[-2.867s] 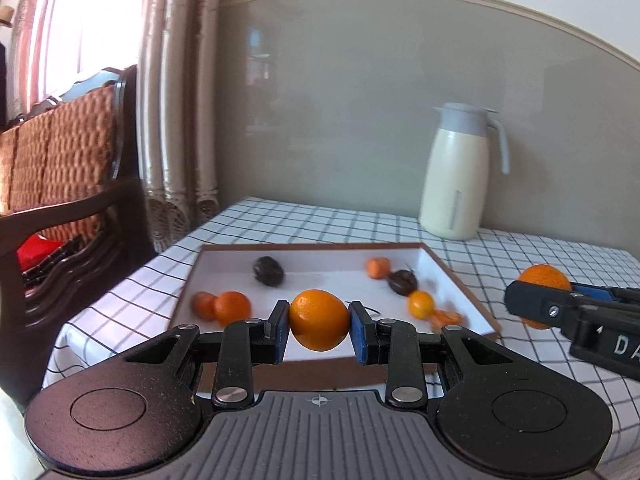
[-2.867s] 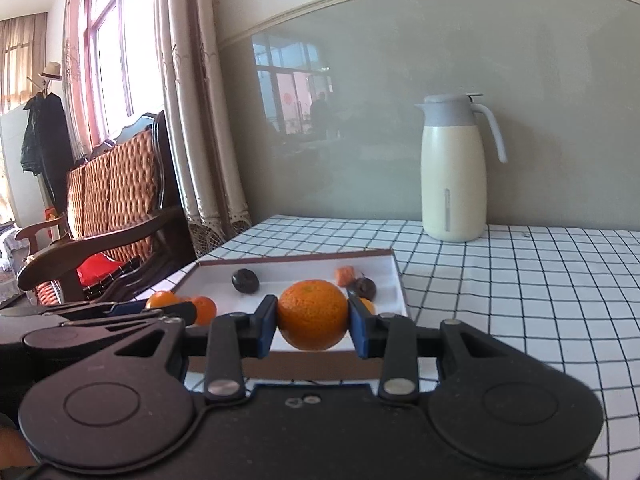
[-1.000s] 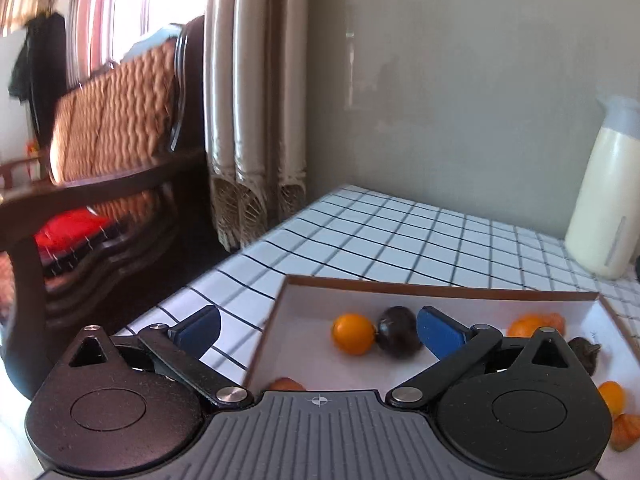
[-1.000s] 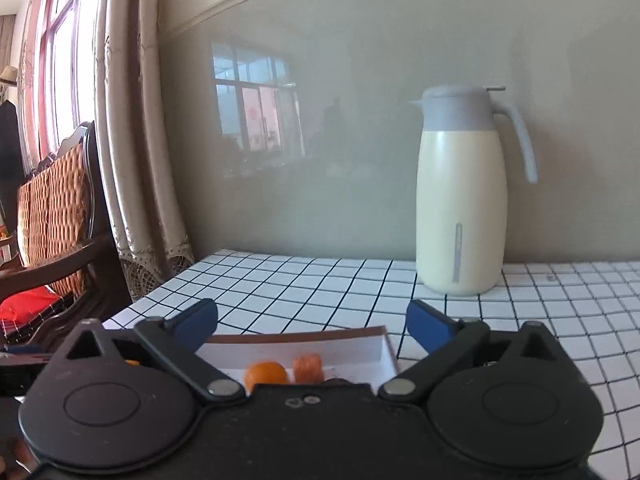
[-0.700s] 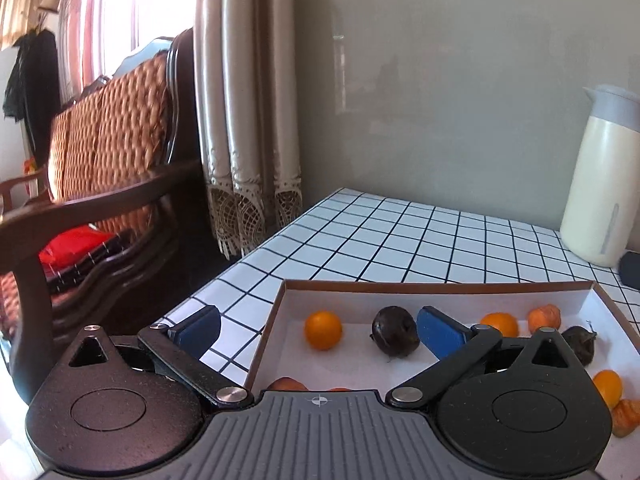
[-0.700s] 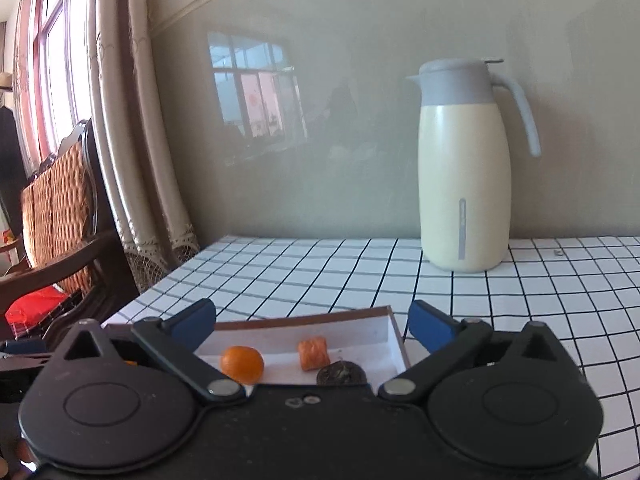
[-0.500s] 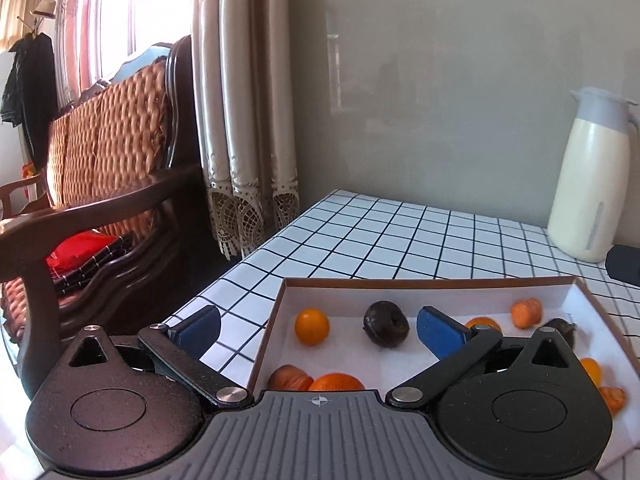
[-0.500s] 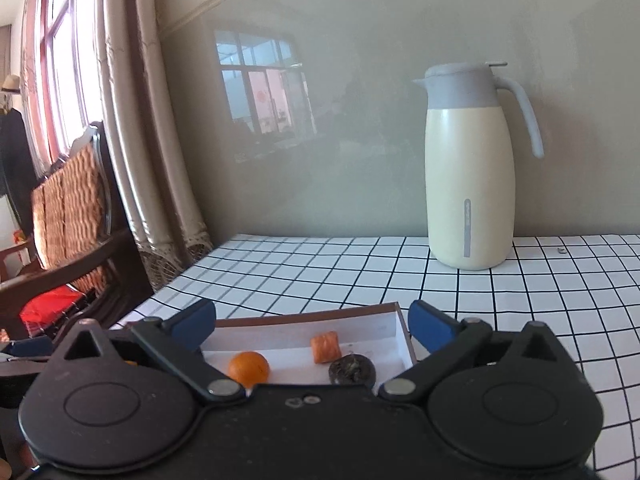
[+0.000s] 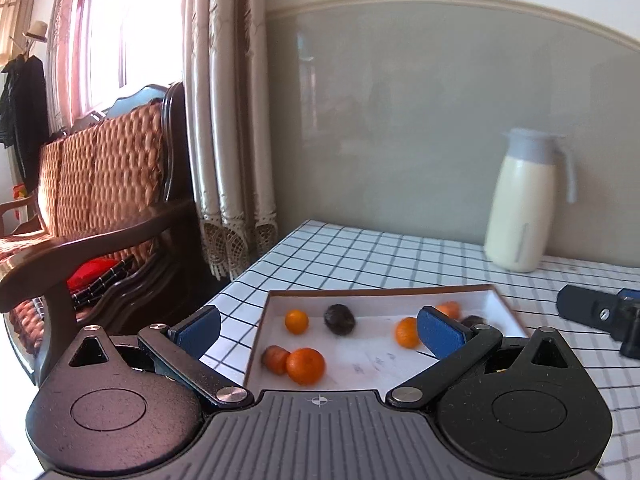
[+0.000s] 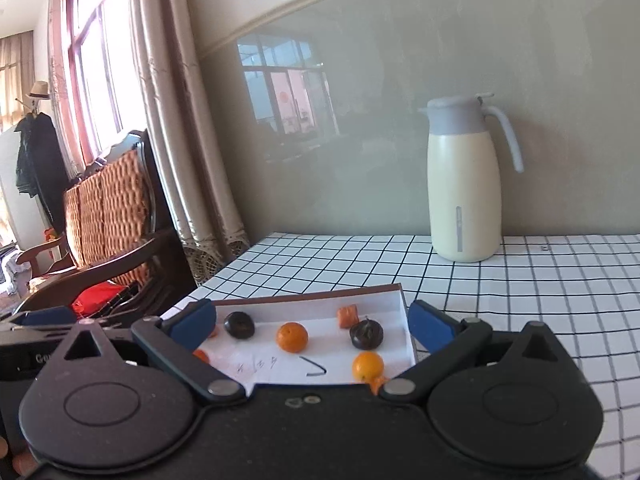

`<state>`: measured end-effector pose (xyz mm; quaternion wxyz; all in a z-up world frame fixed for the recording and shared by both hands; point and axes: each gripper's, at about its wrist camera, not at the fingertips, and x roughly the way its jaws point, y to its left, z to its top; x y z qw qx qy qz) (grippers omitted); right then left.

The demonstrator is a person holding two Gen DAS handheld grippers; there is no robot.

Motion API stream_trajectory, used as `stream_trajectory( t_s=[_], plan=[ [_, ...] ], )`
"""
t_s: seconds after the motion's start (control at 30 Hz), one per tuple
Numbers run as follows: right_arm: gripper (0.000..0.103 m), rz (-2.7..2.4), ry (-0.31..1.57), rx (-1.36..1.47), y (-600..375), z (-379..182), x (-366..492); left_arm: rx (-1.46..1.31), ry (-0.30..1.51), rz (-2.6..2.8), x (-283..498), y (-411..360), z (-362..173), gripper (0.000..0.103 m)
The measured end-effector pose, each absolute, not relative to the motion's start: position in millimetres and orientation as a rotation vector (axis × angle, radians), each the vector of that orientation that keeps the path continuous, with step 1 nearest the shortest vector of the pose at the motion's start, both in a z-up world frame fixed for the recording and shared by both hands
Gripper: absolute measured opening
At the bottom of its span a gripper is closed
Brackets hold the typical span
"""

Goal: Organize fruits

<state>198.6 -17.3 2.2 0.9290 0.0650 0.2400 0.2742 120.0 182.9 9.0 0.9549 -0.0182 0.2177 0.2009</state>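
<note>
A white tray with a brown rim [image 9: 380, 291] lies on the checked tablecloth and holds several fruits. In the left wrist view a large orange [image 9: 305, 365] lies near the tray's front beside a reddish fruit [image 9: 275, 359], with a small orange [image 9: 296, 321] and a dark fruit [image 9: 339, 319] behind them. My left gripper [image 9: 319, 330] is open and empty, back from the tray's near edge. In the right wrist view the tray [image 10: 304, 299] shows an orange [image 10: 292, 336], two dark fruits [image 10: 239, 325] [image 10: 366, 335] and a small orange [image 10: 367, 366]. My right gripper [image 10: 312, 324] is open and empty too.
A cream jug with a grey lid [image 10: 464, 188] stands at the back of the table by the wall. A dark wooden chair with a woven back [image 9: 100, 200] and curtains [image 9: 228, 120] are off the table's left edge. The right gripper's body [image 9: 600, 316] shows right of the tray.
Both grippers held an orange earlier; now both are open and empty. Over the last second they have drawn back from the tray, so more of it and its fruits shows.
</note>
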Motion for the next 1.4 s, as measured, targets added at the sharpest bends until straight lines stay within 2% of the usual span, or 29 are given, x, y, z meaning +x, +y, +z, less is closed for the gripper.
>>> stream_trajectory(
  t_s=[0.3,0.6,1.4],
  plan=[
    [0.097,0.515,0.419,0.146,-63.9,26.6,115.1,-0.015,0.415,0.339,39.5,131.6,33.4,0.103],
    [0.097,0.449,0.389,0.127,-89.4,27.9,62.5,-0.033,0.423,0.306,-14.7,101.1,31.1,0.103],
    [0.097,0.433,0.412,0.100,-83.6,14.3,48.5,-0.060,0.449,0.348,-28.3,111.6,7.9,0.103]
  ],
)
